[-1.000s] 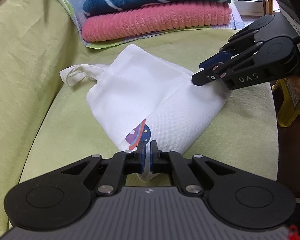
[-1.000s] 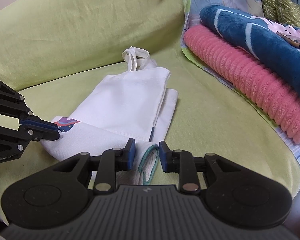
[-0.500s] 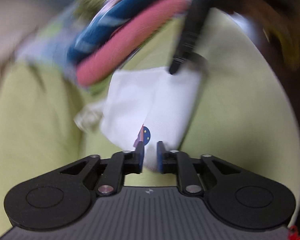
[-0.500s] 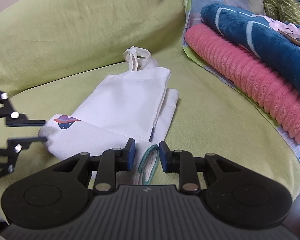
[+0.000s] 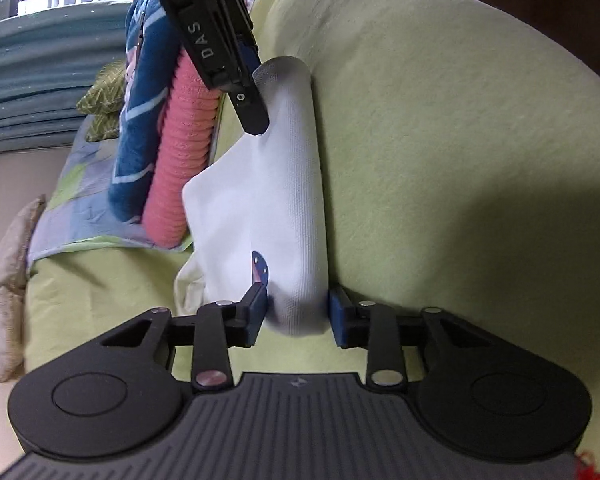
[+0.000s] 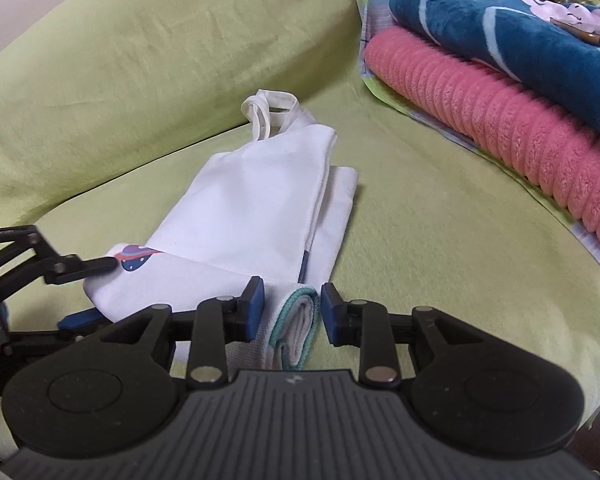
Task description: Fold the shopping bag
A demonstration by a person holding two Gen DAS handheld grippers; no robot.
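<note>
The only readable text is "DAS", in white capital letters on the black side of the right gripper (image 5: 256, 120), seen from the left wrist view. The bag (image 5: 268, 200) carries a small planet picture without words. Nothing else can be read.

Green sofa (image 6: 440, 208) w/ pink blanket (image 6: 500, 128) under blue blanket (image 6: 520, 36), stacked at one end. Patterned sheet (image 5: 80, 208) beneath them. Green cushion (image 5: 100, 96) behind.
</note>
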